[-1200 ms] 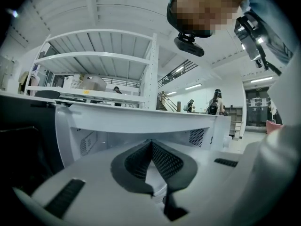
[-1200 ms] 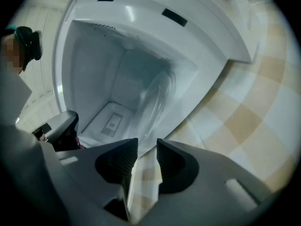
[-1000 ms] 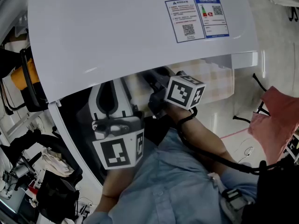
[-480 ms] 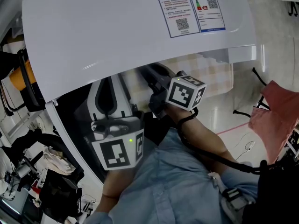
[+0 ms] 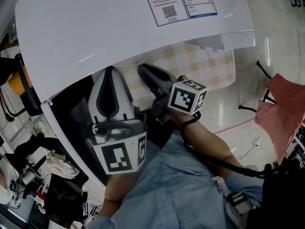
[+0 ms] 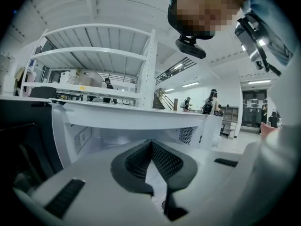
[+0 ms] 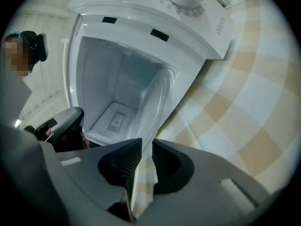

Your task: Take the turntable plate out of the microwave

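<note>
moved: the right gripper (image 5: 144, 71) has drawn back from under the microwave (image 5: 119, 27), so more of its black jaws now shows over the checked cloth (image 5: 209, 70). its jaws have just been closing, with the plate's rim between them. the left gripper (image 5: 110, 70) sits much where it was.
left gripper: clenched, pad tips touching, nothing between them. it hangs in front of the left side of the open cavity (image 7: 108, 79), touching nothing.
right gripper: about half closed and clamped on the near rim of the turntable plate (image 7: 153, 102).
turntable plate: clear glass, seen edge-on and tilted. its near rim is in the right jaws and its far part still reaches into the cavity mouth at the right front edge of the cavity floor.
head view only: the microwave's white top with its stickers (image 5: 178, 1), and both marker cubes above a blue sleeve (image 5: 181, 185).
left gripper view only: the cavity's vent holes, shelving and distant people.
right gripper view only: the plate itself, with the cloth's checks showing through it.
</note>
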`<state>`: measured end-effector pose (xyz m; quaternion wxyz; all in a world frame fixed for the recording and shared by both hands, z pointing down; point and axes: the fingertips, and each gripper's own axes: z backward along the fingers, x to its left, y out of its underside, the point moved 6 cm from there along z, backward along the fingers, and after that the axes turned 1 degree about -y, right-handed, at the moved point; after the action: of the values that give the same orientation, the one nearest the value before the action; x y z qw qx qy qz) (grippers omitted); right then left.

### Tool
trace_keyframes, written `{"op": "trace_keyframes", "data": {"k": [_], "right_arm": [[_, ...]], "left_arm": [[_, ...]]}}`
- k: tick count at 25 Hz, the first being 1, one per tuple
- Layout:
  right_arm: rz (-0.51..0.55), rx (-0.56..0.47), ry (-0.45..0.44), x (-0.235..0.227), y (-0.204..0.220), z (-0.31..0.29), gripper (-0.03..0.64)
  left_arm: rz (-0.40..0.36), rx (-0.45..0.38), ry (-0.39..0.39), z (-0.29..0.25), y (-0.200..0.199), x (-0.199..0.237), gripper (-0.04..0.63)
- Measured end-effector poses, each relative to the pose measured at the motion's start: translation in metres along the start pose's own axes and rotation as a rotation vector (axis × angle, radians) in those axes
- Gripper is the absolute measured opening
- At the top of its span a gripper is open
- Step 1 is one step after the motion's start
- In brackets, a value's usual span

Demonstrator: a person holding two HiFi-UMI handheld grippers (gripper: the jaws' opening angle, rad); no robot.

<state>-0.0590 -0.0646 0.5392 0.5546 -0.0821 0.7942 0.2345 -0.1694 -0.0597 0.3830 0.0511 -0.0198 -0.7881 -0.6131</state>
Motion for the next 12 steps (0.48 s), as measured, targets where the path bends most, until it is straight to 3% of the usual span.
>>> {"op": "trace_keyframes", "data": {"k": [2,5,12], "right_arm": [[0.012,0.013,-0.004,0.0,0.0,-0.001,0.073],[0.014,0.039,-0.025,0.0,-0.002,-0.007,0.146],[-0.005,0.026,-0.047,-0.002,-0.02,-0.024,0.146]], "left_arm": [[-0.002,-0.001,0.002,-0.001,0.0,-0.001,0.008],[-0.004,-0.005,-0.004,-0.004,-0.003,0.001,0.008],[0.007,-0.006,-0.025,-0.014,-0.005,0.008,0.008]]}}
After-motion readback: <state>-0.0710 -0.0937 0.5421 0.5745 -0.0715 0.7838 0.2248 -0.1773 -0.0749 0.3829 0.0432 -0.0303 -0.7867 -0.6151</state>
